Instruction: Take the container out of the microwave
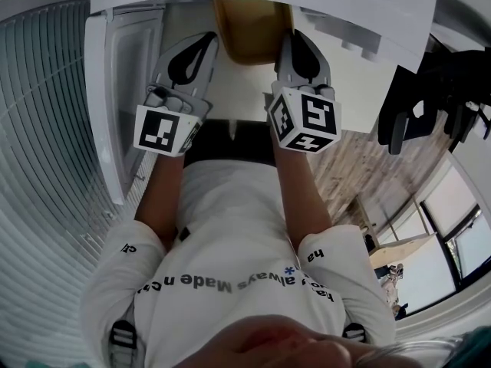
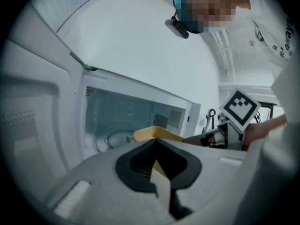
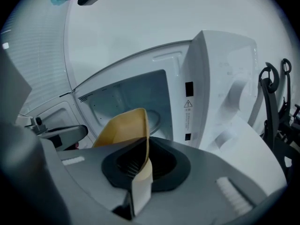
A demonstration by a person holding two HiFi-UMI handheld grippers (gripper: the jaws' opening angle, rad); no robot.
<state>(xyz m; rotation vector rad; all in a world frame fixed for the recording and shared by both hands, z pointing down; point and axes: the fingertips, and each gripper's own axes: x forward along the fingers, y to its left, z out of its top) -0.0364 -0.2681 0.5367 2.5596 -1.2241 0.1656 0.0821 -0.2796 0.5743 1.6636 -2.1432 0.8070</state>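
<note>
A yellow container (image 1: 245, 29) hangs in front of the open white microwave (image 1: 123, 52), held by its two opposite rims. My left gripper (image 1: 207, 48) is shut on the rim at the left of the head view, and my right gripper (image 1: 293, 46) is shut on the opposite rim. In the left gripper view the yellow rim (image 2: 157, 134) runs into the closed left gripper (image 2: 158, 168), with the microwave cavity (image 2: 136, 111) and its glass turntable (image 2: 114, 138) behind. In the right gripper view the container wall (image 3: 123, 128) stands upright in the closed right gripper (image 3: 139, 172), before the cavity (image 3: 131, 95).
The microwave door (image 1: 107, 113) swings open at the left of the head view, also seen as the door (image 3: 47, 118) in the right gripper view. The microwave's control side (image 3: 220, 83) stands right of the cavity. A black stand (image 3: 272, 102) rises at the far right. Blinds (image 1: 38, 167) cover the left wall.
</note>
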